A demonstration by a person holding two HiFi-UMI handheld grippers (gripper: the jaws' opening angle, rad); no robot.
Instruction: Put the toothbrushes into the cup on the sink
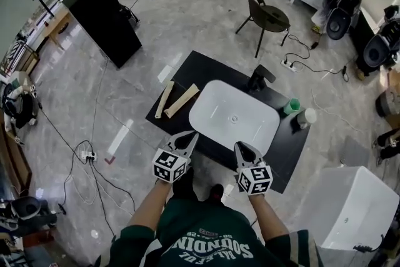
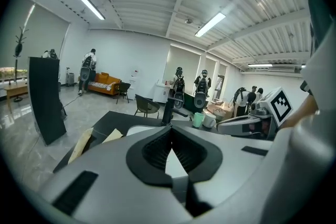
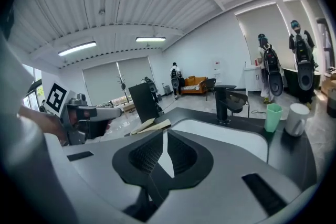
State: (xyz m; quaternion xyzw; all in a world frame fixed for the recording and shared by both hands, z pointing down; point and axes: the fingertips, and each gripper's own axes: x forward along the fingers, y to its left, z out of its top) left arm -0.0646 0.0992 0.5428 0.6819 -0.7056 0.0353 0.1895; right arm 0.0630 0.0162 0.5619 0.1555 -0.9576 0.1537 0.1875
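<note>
Overall: both claws were low over the near edge of the black worktop, and neither had reached the task's things.
State, left claw: jaws closed tip to tip, with nothing between them.
State, right claw: jaws closed and empty.
Location, toothbrushes: two long pale tan pieces lay flat on the worktop, left of the sink. They sat close together at the near ends and spread apart at the far ends. I took them for the toothbrushes, perhaps in wrappers, but no view was sharp enough to confirm it.
Location, green cup: it stood upright on the worktop right of the sink, just beside the white cup and well apart from the toothbrushes. I could not tell which cup was meant.
Handling, judged: light, slim and fairly stiff. A wrapper, if present, would be smooth and apt to slide.
Grip point, judged: across the narrow width near mid-length, one piece at a time, so the piece hangs balanced.
Requirement, judged: my left claw was the nearer one and had to open before any pickup.
Risk, judged: a flat-lying piece may skid on the worktop as the jaws close, and a light cup may tip if the piece is dropped in at a slant.
</note>
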